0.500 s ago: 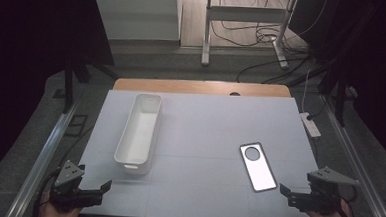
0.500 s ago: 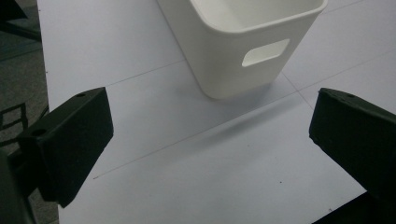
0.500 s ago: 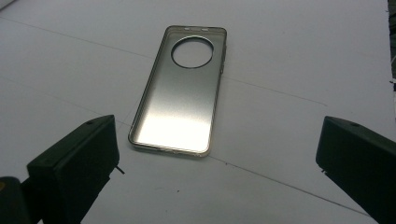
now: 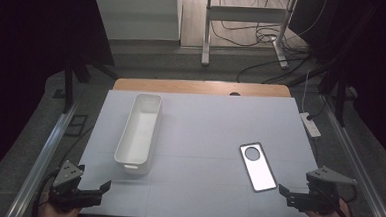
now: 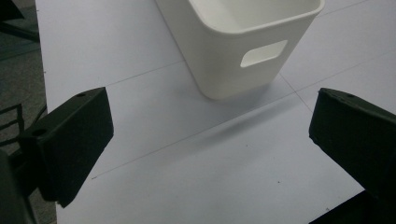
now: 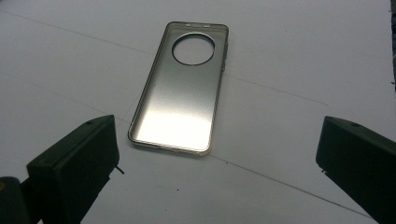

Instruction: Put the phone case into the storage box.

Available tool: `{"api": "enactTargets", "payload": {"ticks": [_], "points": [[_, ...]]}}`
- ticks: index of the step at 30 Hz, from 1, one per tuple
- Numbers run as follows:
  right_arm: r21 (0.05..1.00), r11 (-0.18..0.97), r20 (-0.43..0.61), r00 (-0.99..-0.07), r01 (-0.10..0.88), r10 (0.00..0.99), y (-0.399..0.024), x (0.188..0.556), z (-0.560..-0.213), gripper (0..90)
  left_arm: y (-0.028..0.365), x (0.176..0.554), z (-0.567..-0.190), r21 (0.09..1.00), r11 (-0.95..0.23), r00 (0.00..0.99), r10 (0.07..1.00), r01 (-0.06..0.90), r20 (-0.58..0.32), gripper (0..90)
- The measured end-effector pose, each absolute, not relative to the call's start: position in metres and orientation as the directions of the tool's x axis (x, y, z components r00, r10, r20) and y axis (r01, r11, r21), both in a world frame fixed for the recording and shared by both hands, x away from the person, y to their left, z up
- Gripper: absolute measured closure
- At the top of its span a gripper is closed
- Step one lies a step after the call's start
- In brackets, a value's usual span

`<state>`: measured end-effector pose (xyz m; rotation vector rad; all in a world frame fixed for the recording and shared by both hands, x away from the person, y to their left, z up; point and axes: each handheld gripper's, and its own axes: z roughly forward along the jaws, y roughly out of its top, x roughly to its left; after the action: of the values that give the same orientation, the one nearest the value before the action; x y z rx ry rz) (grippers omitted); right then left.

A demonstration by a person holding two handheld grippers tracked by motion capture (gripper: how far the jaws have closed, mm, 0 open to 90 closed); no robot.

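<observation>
A long white bin (image 4: pixel 140 131) stands left of centre on the pale table (image 4: pixel 205 124), its near end with a handle slot (image 5: pixel 264 52) facing my left gripper. A clear phone case (image 4: pixel 257 167) with a round camera hole lies flat at the right. My left gripper (image 4: pixel 84 193) hovers at the front left corner, open and holding nothing, just short of the bin (image 5: pixel 247 37). My right gripper (image 4: pixel 291 195) is at the front right, open, with the case (image 6: pixel 180 100) lying a little ahead of its jaws and untouched.
A wooden strip (image 4: pixel 202 87) edges the table's far side. A white power strip (image 4: pixel 310 123) lies off the right edge. Metal rails (image 4: pixel 43 153) run along both sides, and cables (image 4: pixel 264 39) trail on the floor beyond.
</observation>
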<state>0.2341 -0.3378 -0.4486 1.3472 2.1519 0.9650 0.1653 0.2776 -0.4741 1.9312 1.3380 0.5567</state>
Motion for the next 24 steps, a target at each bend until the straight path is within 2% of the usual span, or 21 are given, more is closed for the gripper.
{"api": "enactTargets", "payload": {"ticks": [24], "points": [[0.738,0.307,0.006,-0.460,0.601,0.888,-0.3348,0.2375,-0.4482,0.0,0.2773,0.1643,-0.4741,0.754,-0.213,0.369,0.928,0.621,-0.042,0.7]]}}
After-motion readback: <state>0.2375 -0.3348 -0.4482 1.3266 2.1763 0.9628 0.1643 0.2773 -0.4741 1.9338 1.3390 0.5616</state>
